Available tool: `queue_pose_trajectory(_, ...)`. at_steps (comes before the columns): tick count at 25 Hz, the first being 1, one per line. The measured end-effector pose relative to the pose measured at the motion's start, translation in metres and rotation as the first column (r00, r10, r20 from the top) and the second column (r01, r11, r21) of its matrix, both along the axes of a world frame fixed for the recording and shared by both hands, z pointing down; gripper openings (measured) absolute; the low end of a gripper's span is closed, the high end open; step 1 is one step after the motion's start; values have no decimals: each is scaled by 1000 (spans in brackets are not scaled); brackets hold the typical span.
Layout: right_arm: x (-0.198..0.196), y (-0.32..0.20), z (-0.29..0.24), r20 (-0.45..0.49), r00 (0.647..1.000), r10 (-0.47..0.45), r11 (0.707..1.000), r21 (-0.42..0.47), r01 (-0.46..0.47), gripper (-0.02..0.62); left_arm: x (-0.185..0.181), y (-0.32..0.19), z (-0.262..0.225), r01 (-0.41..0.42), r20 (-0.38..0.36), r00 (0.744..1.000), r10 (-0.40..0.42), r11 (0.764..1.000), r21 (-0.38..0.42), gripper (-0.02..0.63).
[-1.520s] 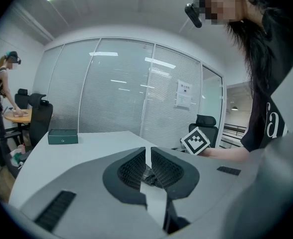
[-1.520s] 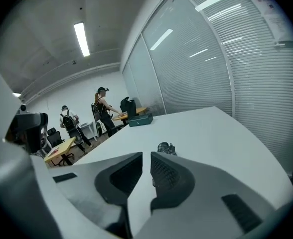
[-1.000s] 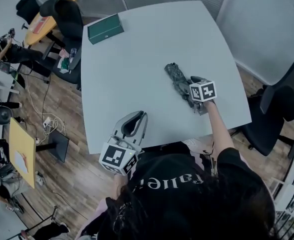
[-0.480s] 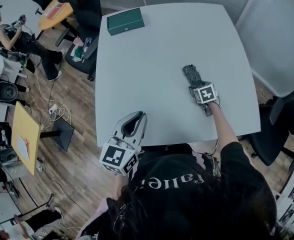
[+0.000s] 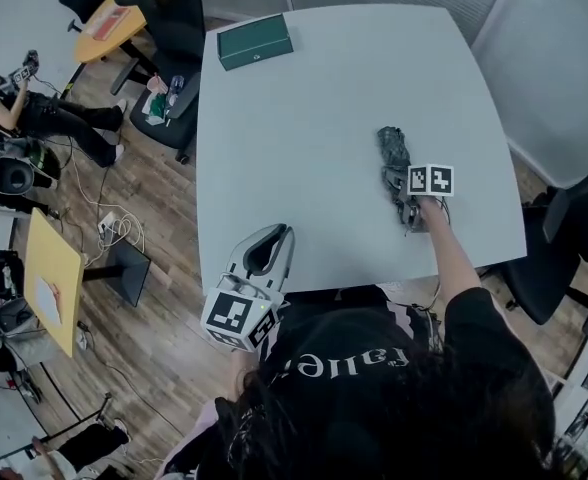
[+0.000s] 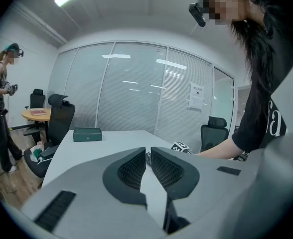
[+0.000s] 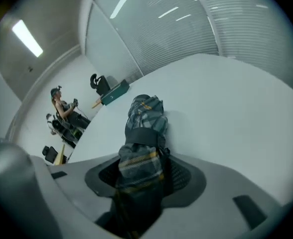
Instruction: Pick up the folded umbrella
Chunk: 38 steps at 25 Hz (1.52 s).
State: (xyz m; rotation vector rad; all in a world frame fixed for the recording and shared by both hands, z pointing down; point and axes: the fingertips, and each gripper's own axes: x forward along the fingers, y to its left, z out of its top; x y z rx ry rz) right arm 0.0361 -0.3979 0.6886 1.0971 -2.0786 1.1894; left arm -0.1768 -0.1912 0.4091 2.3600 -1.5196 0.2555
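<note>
The folded umbrella (image 5: pixel 392 153), dark grey-green plaid with a strap around it, lies on the pale table (image 5: pixel 304 148) near its right edge. My right gripper (image 5: pixel 406 203) points steeply down over the umbrella's near end. In the right gripper view the umbrella (image 7: pixel 145 118) fills the gap between the jaws; they are closing, and the pads (image 7: pixel 182 176) bear on its sides. My left gripper (image 5: pixel 274 233) hovers at the table's near edge, well to the left of the umbrella, shut and empty. Its tips (image 6: pixel 147 152) meet in the left gripper view.
A green box (image 5: pixel 254 42) sits at the table's far left corner. Black office chairs stand at the right (image 5: pixel 574 228) and at the far left (image 5: pixel 169 8). A person (image 5: pixel 24 98) stands on the wooden floor far to the left, beside cables and a round table.
My right gripper has sunk onto the umbrella's near end and rolled, so its marker cube shows two faces. Its jaws have drawn in around the umbrella. The left gripper looks unchanged.
</note>
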Motion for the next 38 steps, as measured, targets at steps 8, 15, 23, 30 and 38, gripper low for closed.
queue_pose_trajectory(8, -36, 37, -55, 290, 952, 98, 995, -37, -91, 209, -22, 2, -1, -11, -21, 1000, 12, 1000, 14, 49)
queue_pose_trajectory(15, -73, 77, -123, 452, 886, 102, 992, 19, -123, 210, -37, 2, 2, -56, -45, 997, 57, 998, 30, 49)
queue_pose_trajectory(23, -103, 134, -171, 559, 815, 151, 979, 31, -203, 210, -50, 9, 16, -157, -60, 986, 157, 988, 10, 49)
queue_pose_trajectory(30, -117, 166, -204, 601, 795, 84, 981, 90, -172, 210, -47, 9, 19, -199, -69, 977, 199, 980, 21, 49)
queue_pose_trajectory(38, -99, 189, -210, 558, 827, 63, 989, 75, -126, 210, -23, 3, 15, -181, -85, 979, 184, 983, 42, 49)
